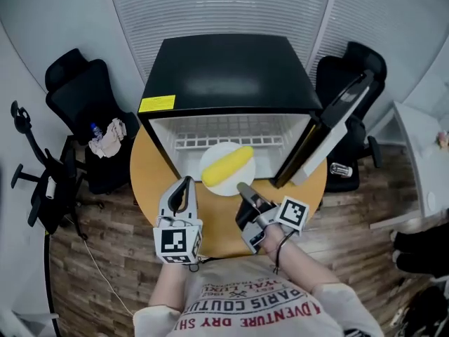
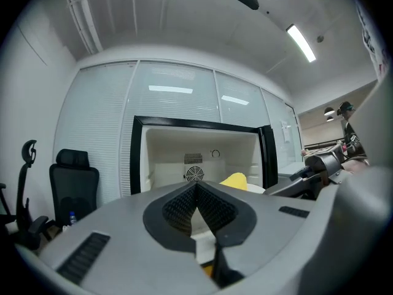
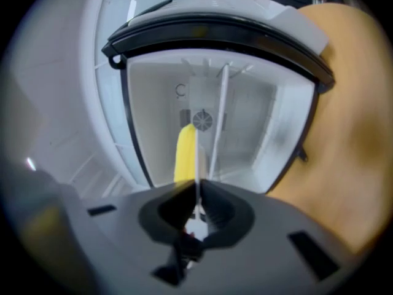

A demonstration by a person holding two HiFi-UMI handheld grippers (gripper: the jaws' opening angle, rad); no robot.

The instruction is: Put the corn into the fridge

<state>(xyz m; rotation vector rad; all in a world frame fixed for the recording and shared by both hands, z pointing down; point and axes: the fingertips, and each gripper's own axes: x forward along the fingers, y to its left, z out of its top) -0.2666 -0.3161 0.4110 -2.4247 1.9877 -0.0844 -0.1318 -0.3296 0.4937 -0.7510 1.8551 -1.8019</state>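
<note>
A yellow corn cob (image 1: 229, 165) lies on a white plate (image 1: 219, 150) at the mouth of the open black mini fridge (image 1: 224, 76). My right gripper (image 1: 243, 187) is shut on the plate's near rim. In the right gripper view the plate (image 3: 198, 160) shows edge-on between the jaws, the corn (image 3: 185, 152) is just left of it, and the white fridge interior (image 3: 245, 134) lies behind. My left gripper (image 1: 184, 182) is shut and holds nothing, just left of the plate. Past its jaws, the left gripper (image 2: 196, 187) view shows the corn (image 2: 234, 180) and the fridge's back wall (image 2: 196, 155).
The fridge stands on a round wooden table (image 1: 224, 234). Its door (image 1: 330, 125) hangs open to the right. A wire shelf (image 1: 228, 141) crosses the inside. Black office chairs (image 1: 84, 97) (image 1: 351, 69) flank the table. A can (image 1: 342, 169) lies on the floor at right.
</note>
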